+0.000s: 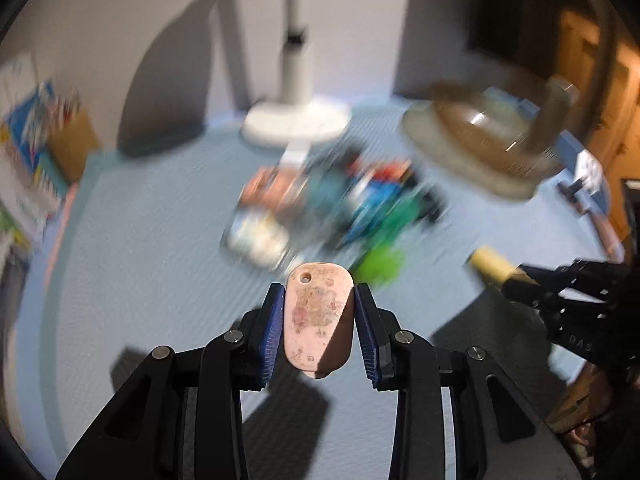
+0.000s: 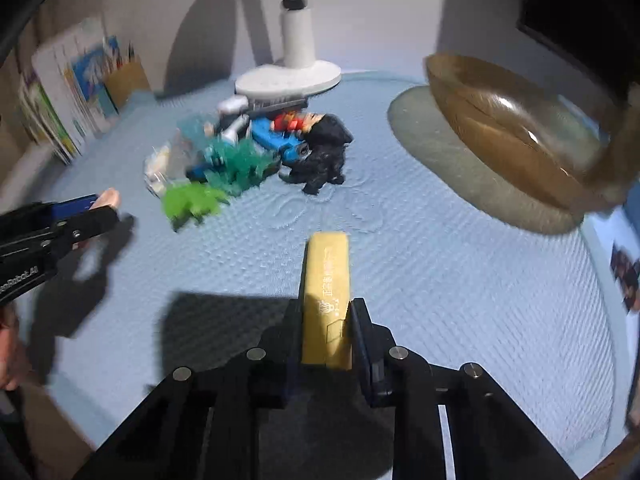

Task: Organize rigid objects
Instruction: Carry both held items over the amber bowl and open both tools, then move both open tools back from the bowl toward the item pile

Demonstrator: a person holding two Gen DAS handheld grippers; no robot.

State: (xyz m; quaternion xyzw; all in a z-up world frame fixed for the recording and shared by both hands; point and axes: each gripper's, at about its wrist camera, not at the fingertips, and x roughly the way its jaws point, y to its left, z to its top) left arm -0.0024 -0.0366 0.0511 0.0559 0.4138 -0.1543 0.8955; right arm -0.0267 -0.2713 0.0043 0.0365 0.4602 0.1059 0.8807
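Pink and flat, one oval tag [image 1: 318,320] with a hole near its tip sits pinched between the blue pads of the left gripper [image 1: 319,322], while the right gripper [image 2: 326,334] is clamped on one yellow bar [image 2: 327,296] with print too small to read. Both hang above the blue mat [image 2: 440,280], on the near side of the single toy pile [image 2: 256,152]. One white lamp base [image 2: 288,80] stands just behind that pile, one amber bowl [image 2: 520,128] to its right, a stack of books [image 2: 68,92] to its left.
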